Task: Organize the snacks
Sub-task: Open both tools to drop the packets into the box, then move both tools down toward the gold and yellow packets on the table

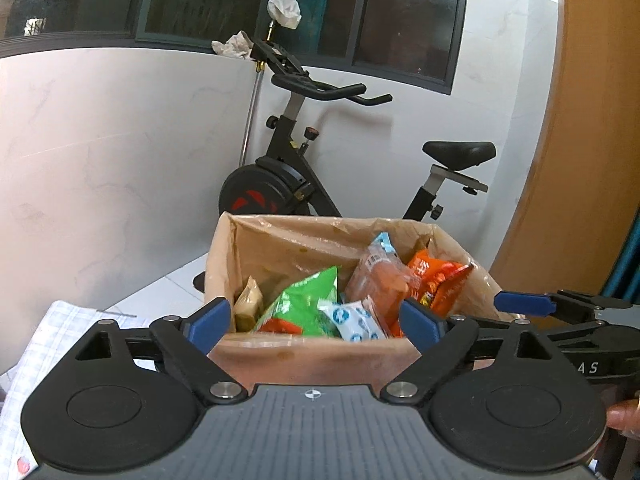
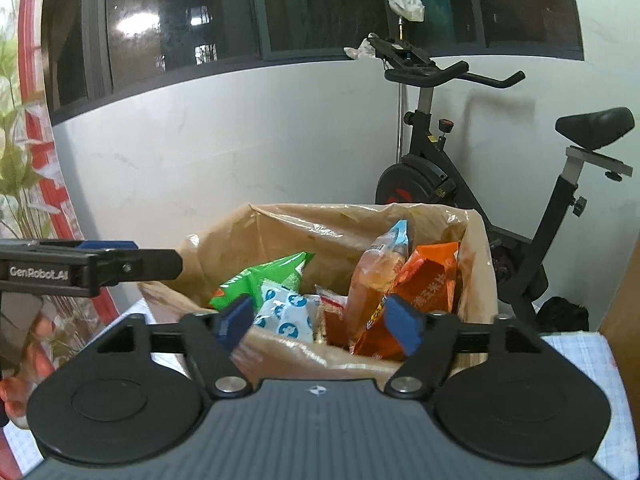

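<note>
A cardboard box (image 1: 312, 356) lined with clear plastic stands on the table and holds several snack packs: a green bag (image 1: 304, 300), a white-and-blue pack (image 1: 356, 320), a clear orange pack (image 1: 376, 276) and an orange bag (image 1: 440, 280). The box (image 2: 304, 356) shows in the right wrist view too, with the green bag (image 2: 260, 280) and orange bag (image 2: 428, 284). My left gripper (image 1: 316, 320) is open and empty just before the box's near wall. My right gripper (image 2: 320, 322) is open and empty at the same wall.
A black exercise bike (image 1: 288, 184) stands behind the box against a white wall, also in the right wrist view (image 2: 440, 184). A checked tablecloth (image 1: 52, 332) covers the table. A wooden panel (image 1: 592, 140) is at right. A plant (image 2: 20, 184) is at left.
</note>
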`<state>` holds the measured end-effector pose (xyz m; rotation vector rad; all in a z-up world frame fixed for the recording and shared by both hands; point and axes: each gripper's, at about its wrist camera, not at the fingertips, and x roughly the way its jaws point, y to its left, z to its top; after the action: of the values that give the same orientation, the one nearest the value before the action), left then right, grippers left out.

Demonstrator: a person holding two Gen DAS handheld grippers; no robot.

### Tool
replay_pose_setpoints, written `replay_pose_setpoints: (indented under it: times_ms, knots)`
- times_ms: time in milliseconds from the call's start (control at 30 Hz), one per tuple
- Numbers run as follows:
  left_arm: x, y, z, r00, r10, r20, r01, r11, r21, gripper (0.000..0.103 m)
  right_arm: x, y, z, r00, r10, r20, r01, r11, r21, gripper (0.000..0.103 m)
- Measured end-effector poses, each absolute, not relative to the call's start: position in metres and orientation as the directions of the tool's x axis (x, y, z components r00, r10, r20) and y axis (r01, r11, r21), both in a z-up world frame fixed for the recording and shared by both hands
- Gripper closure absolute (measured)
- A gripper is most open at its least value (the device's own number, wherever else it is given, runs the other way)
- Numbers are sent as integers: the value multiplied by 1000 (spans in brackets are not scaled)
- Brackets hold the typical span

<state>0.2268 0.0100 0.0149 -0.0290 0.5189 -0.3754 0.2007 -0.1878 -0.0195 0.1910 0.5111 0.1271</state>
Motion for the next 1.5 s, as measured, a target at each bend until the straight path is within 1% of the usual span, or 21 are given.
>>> replay_pose_setpoints:
  times_ms: [167, 333, 467, 633, 767, 900, 1100, 1167, 1333, 1433, 1500]
  knots:
    - [204, 20, 13, 812, -317, -490, 299, 947, -118, 10, 184, -184, -19, 856, 177, -486, -72, 971, 227, 9]
    - [182, 34, 10, 821, -309, -480, 281, 951, -133, 10, 164, -178, -19, 863, 192, -468, -90, 969, 231, 3]
    - [161, 48, 7, 837, -288, -465, 255, 958, -135, 10, 147, -175, -25, 868, 201, -455, -85, 961, 264, 3]
    - [137, 64, -4, 838, -261, -478, 231, 965, -121, 10, 125, -173, -39, 867, 211, -451, -80, 953, 291, 2]
    - [117, 77, -20, 832, -243, -498, 217, 970, -111, 10, 106, -168, -58, 859, 206, -468, -74, 956, 284, 2]
    - [102, 89, -41, 822, -226, -523, 181, 974, -137, 10, 93, -164, -84, 833, 210, -512, -72, 959, 275, 2]
    - [94, 94, -73, 794, -187, -579, 117, 981, -157, 11, 80, -156, -121, 767, 203, -609, -88, 973, 214, 5]
    - [91, 95, -84, 781, -185, -597, 107, 981, -164, 11, 76, -155, -132, 748, 217, -628, -86, 969, 233, 9]
    - [84, 93, -109, 744, -173, -645, 86, 983, -163, 12, 70, -153, -160, 685, 242, -687, -56, 958, 282, 11]
    - [81, 92, -122, 722, -168, -671, 71, 983, -169, 12, 69, -150, -174, 646, 235, -726, -53, 963, 265, 16]
    - [78, 94, -131, 710, -174, -682, 65, 981, -182, 12, 69, -151, -182, 627, 237, -742, -40, 961, 272, 21]
